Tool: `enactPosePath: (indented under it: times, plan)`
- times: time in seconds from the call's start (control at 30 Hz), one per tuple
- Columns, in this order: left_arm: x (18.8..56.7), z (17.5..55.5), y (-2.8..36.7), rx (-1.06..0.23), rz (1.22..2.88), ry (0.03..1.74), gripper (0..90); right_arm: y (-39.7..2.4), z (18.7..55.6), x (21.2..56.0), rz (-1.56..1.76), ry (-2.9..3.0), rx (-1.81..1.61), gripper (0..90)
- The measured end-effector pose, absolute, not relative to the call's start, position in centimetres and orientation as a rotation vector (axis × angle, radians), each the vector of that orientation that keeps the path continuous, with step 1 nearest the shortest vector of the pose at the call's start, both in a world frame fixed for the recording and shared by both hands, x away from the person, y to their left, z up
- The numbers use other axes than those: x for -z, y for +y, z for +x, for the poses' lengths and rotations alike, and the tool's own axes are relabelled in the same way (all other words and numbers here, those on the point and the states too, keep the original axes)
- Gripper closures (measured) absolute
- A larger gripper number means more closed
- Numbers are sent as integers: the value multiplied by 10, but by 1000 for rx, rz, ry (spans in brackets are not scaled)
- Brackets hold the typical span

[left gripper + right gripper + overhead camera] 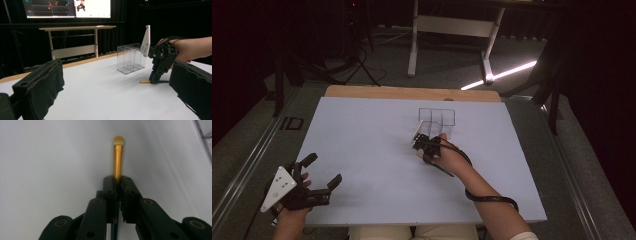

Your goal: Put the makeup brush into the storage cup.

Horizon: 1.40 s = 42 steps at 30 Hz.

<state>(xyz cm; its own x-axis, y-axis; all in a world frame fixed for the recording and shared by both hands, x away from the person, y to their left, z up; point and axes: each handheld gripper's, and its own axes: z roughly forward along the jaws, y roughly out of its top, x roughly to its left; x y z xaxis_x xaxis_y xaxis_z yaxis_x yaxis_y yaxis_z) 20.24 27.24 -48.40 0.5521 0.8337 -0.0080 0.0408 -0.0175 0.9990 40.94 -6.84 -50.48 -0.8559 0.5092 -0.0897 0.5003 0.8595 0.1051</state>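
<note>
Black grippers (319, 172), brass-ringed screws on jaws, black cable, grey three-cornered plate, light trousers.

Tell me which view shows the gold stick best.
The right gripper view: the gold stick runs up from the shut right gripper. The left gripper view shows only its tip on the table; the high view, a speck.

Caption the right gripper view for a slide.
Right tool shut on a gold brush lying on the white table.
</note>
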Motion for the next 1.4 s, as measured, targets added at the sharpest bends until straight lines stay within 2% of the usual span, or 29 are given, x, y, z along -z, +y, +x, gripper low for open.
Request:
enactPosePath:
  times: [0.23, 0.47, 1.4]
  plan:
    - [484, 203, 272, -747, 1466, 799, 3, -74, 410, 501, 861, 2917, -196, 843]
    - [484, 203, 272, -750, 1470, 799, 3, -90, 410, 482, 914, 2891, -335, 844]
    - [486, 207, 258, -751, 1518, 879, 3, -152, 380, 443, 975, 2668, -822, 843]
